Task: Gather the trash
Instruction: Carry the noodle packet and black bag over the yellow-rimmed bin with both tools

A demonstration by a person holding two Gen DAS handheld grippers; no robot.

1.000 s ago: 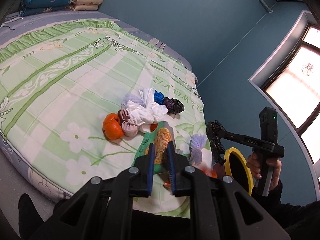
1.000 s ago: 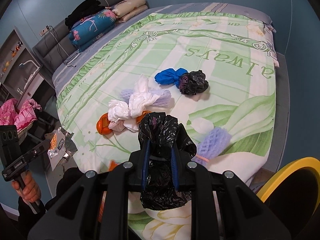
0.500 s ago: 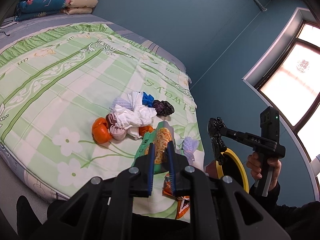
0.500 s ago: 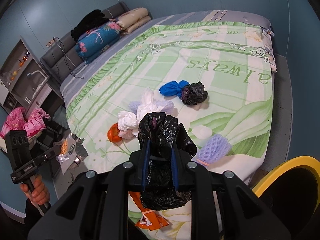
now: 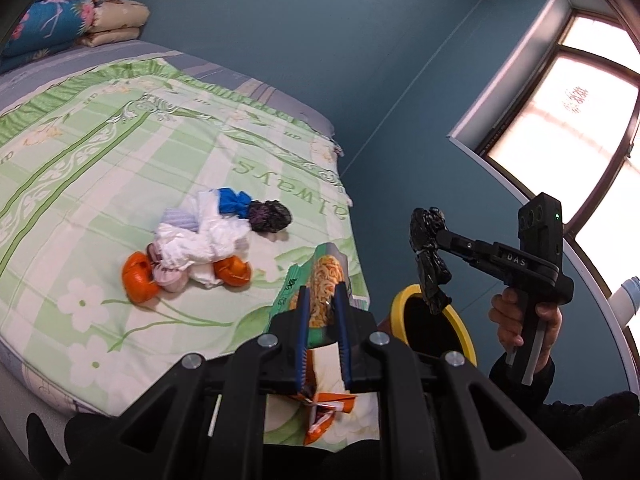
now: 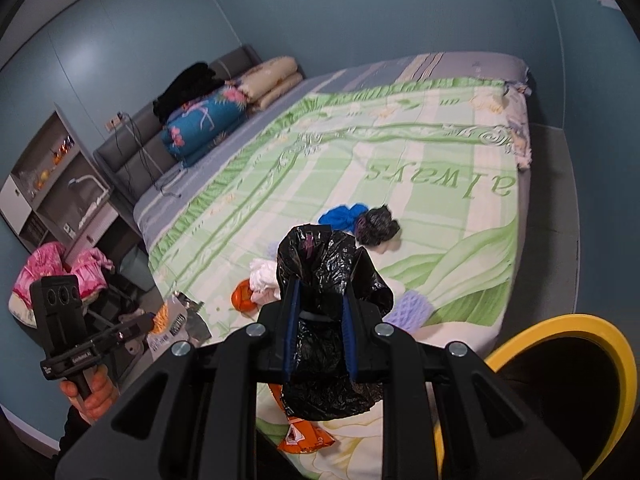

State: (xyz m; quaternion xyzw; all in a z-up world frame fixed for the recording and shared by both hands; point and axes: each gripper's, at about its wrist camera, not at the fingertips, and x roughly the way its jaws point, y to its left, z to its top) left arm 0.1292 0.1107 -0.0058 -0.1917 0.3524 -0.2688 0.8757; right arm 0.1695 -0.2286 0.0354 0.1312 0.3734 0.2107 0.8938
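The green-and-cream floral bedspread (image 6: 400, 152) carries the word "always" in green letters, upside down from both cameras, at about 1 o'clock from the heap of trash. The right gripper's black body reads "DAS" in white in the left wrist view; a white label on the left gripper's body is too small to read.

The left gripper (image 5: 320, 312) is clamped on a green noodle-snack packet (image 5: 326, 276) printed with orange noodles (its print cannot be read), held above the near edge of the bed. The right gripper (image 6: 318, 320) is clamped on a crumpled black plastic bag (image 6: 320, 264), which in the left wrist view hangs just above the yellow-rimmed bin (image 5: 466, 344) at 3 o'clock from the packet.

On the bed lie white plastic bags (image 5: 200, 240), two orange bags (image 5: 138, 278), a blue bag (image 5: 232, 200), a dark knotted bag (image 5: 270, 216), a purple foam fruit net (image 6: 410, 308) and an orange snack wrapper (image 6: 306, 436) partly hidden behind the gripper bodies. The bin is cut off by both frames.
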